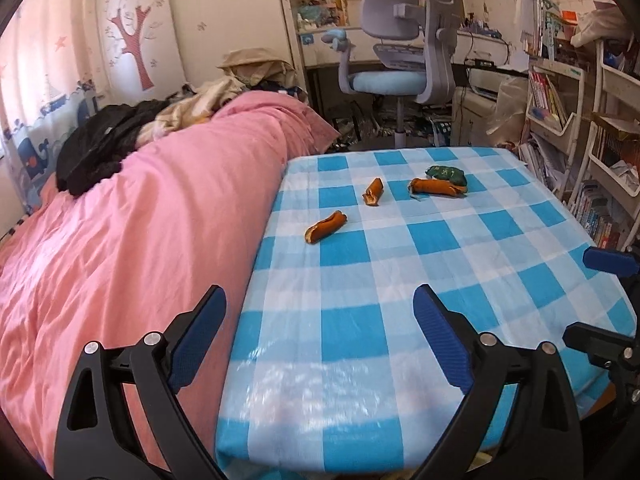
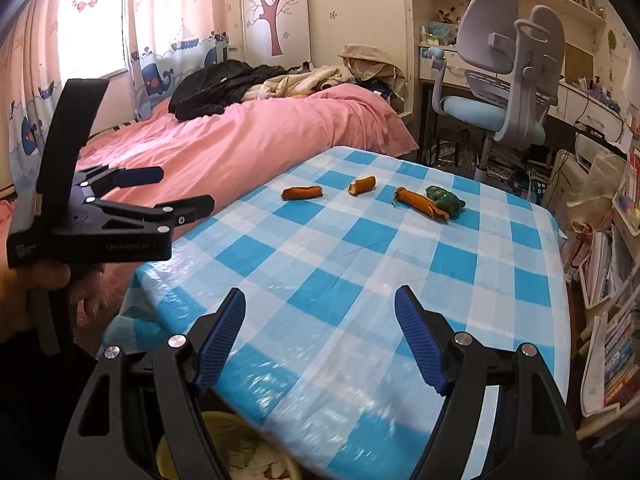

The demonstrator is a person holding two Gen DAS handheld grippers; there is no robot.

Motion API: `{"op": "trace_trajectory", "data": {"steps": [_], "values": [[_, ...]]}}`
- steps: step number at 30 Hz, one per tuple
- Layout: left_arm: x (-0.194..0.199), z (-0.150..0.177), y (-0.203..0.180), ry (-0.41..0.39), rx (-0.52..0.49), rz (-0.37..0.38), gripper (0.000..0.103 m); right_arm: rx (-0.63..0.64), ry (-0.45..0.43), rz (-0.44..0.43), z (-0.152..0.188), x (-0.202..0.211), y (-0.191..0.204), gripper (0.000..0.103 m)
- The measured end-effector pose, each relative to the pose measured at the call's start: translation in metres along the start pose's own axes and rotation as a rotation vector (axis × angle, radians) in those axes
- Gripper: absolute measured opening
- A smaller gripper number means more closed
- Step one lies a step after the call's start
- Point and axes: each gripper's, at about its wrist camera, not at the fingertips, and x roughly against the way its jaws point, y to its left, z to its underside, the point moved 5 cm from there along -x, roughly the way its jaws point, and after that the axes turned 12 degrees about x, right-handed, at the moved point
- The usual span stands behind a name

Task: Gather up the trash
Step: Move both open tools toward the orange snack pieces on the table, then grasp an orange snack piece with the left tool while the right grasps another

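Bedroom, items listed left to right.

1. Bed with pink cover [image 1: 132, 240], one. It runs along the left edge of the table; a heap of dark and beige clothing [image 1: 120, 136] lies at its far end.

2. Left gripper [image 1: 320, 328], one. Black frame, blue pads. Its jaws stand wide apart with nothing between them, hovering over the near left part of the table. In the right wrist view it shows at the left [image 2: 160, 188], carried by a hand [image 2: 48, 288].

3. Table with blue-and-white checked cloth [image 1: 400, 320], one.

4. Trash on the cloth, four pieces, all toward the far end and well apart from both grippers:
 - orange peel piece, leftmost [image 1: 325, 226], lying alone;
 - orange peel piece, short, middle [image 1: 373, 191], lying alone;
 - orange peel piece, long [image 1: 436, 188], on the right;
 - green crumpled wrapper [image 1: 447, 174], touching the long peel on its far side.

5. Right gripper [image 2: 320, 340], one. Same build. Jaws spread open, empty, above the near edge of the table. Its blue tip shows at the right border of the left wrist view [image 1: 608, 260].

6. Yellow bin [image 2: 224, 452], one, below the near table edge, with scraps inside.

7. Desk chair, grey with blue seat [image 1: 400, 40], one, beyond the table.

8. Bookshelves [image 1: 580, 120], far right, crowded; count of books cannot be told.
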Motion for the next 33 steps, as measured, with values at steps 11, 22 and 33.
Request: {"op": "trace_trajectory", "data": {"steps": [11,22,33], "values": [[-0.086,-0.028,-0.014,0.078,0.005,0.017,0.091,0.072,0.051,-0.034,-0.025,-0.073,-0.051,0.069],[-0.153,-0.048,-0.032,0.136,-0.044,0.037,0.087,0.135,0.062,-0.034,-0.058,-0.141,-0.083,0.064],[-0.202,-0.043,-0.03,0.268,-0.065,0.067,0.073,0.106,0.151,-0.047,-0.062,-0.2,-0.122,0.061]]}}
